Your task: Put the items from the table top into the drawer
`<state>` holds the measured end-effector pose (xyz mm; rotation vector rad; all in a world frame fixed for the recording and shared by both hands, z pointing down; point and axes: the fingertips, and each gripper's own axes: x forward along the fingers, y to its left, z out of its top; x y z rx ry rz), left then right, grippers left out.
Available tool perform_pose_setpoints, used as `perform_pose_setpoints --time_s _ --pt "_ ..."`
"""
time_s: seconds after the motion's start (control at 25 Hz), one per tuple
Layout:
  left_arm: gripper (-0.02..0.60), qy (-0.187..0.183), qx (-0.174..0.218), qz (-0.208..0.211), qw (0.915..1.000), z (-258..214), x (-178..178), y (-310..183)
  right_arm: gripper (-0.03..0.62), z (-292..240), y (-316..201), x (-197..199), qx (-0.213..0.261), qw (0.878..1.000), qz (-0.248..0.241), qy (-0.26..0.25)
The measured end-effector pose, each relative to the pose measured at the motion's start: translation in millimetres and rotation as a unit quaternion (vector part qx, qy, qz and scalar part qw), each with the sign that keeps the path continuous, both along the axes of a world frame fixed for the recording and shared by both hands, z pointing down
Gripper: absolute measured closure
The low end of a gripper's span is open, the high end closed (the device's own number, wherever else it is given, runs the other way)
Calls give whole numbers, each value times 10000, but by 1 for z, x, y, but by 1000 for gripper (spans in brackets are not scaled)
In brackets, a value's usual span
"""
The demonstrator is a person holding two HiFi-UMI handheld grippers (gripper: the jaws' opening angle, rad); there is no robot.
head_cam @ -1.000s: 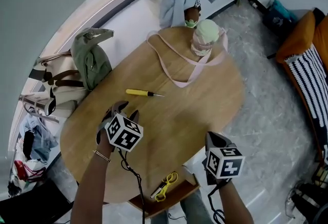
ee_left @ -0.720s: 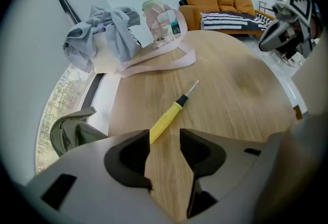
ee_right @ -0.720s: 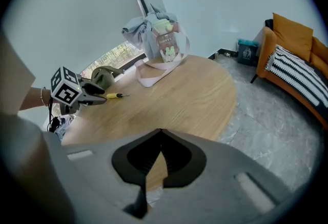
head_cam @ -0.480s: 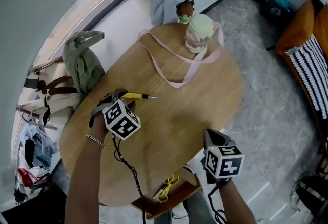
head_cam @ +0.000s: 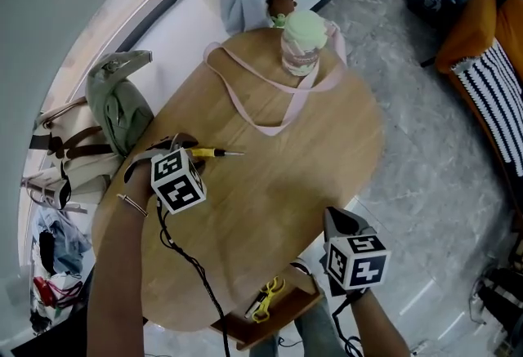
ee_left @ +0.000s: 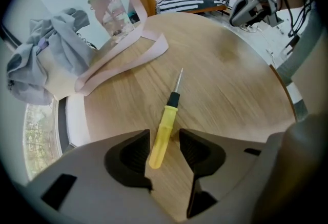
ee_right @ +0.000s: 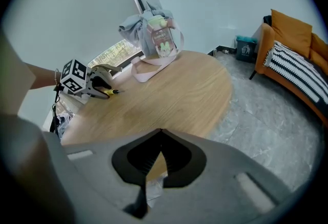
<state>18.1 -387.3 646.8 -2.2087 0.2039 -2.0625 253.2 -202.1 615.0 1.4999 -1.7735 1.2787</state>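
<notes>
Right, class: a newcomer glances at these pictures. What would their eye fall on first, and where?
Probably the yellow-handled screwdriver lying on the oval wooden table, its handle between the open jaws of the left tool, not yet gripped. Next, the clear bottle with a pale green lid and pink strap at the table's far end, and the yellow-handled scissors in the open wooden drawer at the near edge.

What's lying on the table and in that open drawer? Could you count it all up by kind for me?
Screwdriver: 1, on the table
Bottle with pink strap: 1, on the table
Scissors: 1, in the drawer
Total: 3
</notes>
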Motion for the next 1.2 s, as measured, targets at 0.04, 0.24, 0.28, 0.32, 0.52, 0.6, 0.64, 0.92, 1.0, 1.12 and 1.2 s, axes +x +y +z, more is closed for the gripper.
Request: perform_pose_setpoints --time_s 0.04,0.24,0.28,0.32,0.52,0.6,0.64,0.92,1.0,1.12,1.2 --pt "399 -25 -118 77 9999 1 1 1 588 1 3 -1 -14 10000 -12 -10" --pt "434 -155 -682 228 9973 2 7 4 589 8 13 -4 -84 9999 -3 -61" --pt "442 -195 -736 293 9967 3 7 5 589 9 15 -5 -97 9999 9 -71" --pt "452 -232 -777 349 9961 3 7 8 589 9 16 -5 -104 9999 22 -80" --pt "517 -246 -744 334 9964 4 7 16 589 4 15 -6 -54 9999 85 -114" --pt "522 -217 -679 266 9971 4 7 17 589 1 14 -7 -18 9999 75 -115" --pt "522 -209 -654 242 9973 4 7 17 589 0 13 -8 -1 9999 61 -112" --pt "514 -81 -162 63 9998 2 8 15 589 -2 16 -12 48 9999 -13 -90" --pt "514 3 50 -155 9999 2 7 14 589 -3 18 -12 47 10000 -19 -81" --pt "514 172 172 -614 9978 0 6 16 589 -9 18 -10 87 9999 -15 -65" --pt "514 389 135 -900 9951 -4 7 22 589 -13 17 -10 137 9999 3 -56"
